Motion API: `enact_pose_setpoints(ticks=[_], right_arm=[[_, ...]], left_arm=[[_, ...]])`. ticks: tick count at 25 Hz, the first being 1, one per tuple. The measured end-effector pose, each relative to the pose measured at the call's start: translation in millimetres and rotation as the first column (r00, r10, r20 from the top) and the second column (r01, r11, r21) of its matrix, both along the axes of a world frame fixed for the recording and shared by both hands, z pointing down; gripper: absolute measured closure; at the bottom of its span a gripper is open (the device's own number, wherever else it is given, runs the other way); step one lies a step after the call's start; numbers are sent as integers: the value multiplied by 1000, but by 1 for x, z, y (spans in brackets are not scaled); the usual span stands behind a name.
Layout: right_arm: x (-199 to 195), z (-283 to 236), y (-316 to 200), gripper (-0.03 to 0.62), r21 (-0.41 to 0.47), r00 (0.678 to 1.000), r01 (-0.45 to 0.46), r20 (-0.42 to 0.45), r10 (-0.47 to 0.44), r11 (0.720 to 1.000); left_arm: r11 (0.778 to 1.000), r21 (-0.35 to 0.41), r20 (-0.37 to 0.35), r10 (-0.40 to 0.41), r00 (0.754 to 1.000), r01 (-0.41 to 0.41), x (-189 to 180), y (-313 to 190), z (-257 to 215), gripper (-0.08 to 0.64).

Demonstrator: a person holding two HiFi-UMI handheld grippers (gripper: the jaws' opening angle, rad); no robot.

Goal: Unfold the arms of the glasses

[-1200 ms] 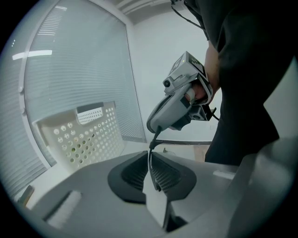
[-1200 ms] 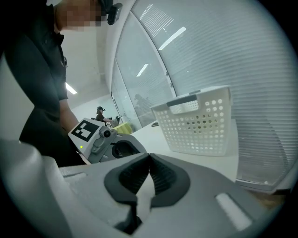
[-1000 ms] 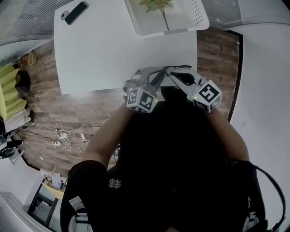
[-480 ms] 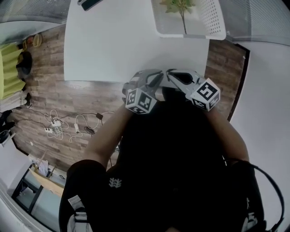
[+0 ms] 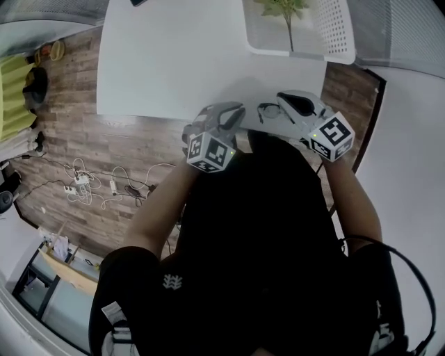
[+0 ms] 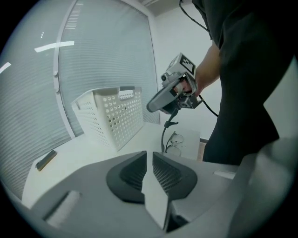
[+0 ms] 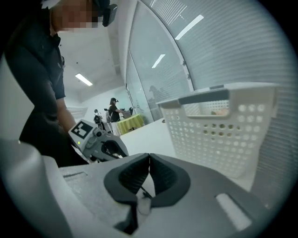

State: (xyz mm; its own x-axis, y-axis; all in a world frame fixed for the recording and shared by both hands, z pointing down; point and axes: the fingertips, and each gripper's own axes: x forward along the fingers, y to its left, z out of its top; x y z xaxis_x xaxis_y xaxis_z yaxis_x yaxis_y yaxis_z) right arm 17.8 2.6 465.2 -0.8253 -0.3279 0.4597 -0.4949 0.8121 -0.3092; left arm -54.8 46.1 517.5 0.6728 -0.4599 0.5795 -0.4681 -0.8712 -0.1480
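The thin-framed glasses (image 5: 268, 110) hang just above the white table (image 5: 174, 62) near its front edge. My right gripper (image 5: 277, 106) is shut on one arm of the glasses; in the right gripper view the thin dark arm (image 7: 145, 189) shows below the closed pads. The left gripper view shows the glasses (image 6: 174, 141) hanging lens-down under the right gripper (image 6: 171, 96), with one arm (image 6: 164, 135) sticking up. My left gripper (image 5: 235, 112) is to the left of the glasses and apart from them. Its jaws (image 6: 149, 160) have just been opening, and nothing is between them.
A white perforated basket (image 5: 336, 28) with a green plant (image 5: 281, 10) in it stands at the table's far right. A dark phone (image 6: 46, 159) lies at the far left of the table. Wood floor with cables (image 5: 90, 191) lies left of the table.
The two grippers were close together at the glasses; now they have drawn apart. The left one has come off to the left, and the right one has moved right with the glasses.
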Motion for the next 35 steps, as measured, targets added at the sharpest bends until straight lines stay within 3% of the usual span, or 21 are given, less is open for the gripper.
enact_pose_setpoints(ticks=[3, 7, 12, 14, 18, 23, 30, 35], right_arm=[[42, 35, 14, 590, -26, 982, 70, -173, -74, 997], [42, 85, 44, 494, -107, 884, 281, -359, -300, 954], [31, 110, 43, 494, -117, 765, 395, -508, -397, 911], [29, 120, 44, 512, -153, 743, 391, -529, -410, 907], [24, 123, 36, 577, -141, 773, 322, -533, -345, 936], [-4, 112, 17, 578, -76, 857, 214, -465, -224, 974], [-7, 102, 26, 578, -55, 901, 226, -368, -230, 973], [-6, 87, 29, 578, -14, 931, 221, -296, -215, 975]], left_arm=[[1000, -15, -6, -1, 1000, 1, 0, 2, 5, 514], [999, -24, 3, 25, 1000, -25, 2, 5, 9, 514], [999, -18, 16, 47, 999, -47, 8, 2, 6, 514], [998, -17, 24, 53, 998, -52, 8, 2, 4, 514], [999, -22, 29, 39, 999, -39, 6, 0, 1, 514], [999, -44, 34, 29, 999, -28, 4, 4, 7, 514], [995, -101, 1, -29, 1000, 29, 2, -4, 14, 487], [992, -124, 1, -11, 1000, 11, 7, -4, 18, 463]])
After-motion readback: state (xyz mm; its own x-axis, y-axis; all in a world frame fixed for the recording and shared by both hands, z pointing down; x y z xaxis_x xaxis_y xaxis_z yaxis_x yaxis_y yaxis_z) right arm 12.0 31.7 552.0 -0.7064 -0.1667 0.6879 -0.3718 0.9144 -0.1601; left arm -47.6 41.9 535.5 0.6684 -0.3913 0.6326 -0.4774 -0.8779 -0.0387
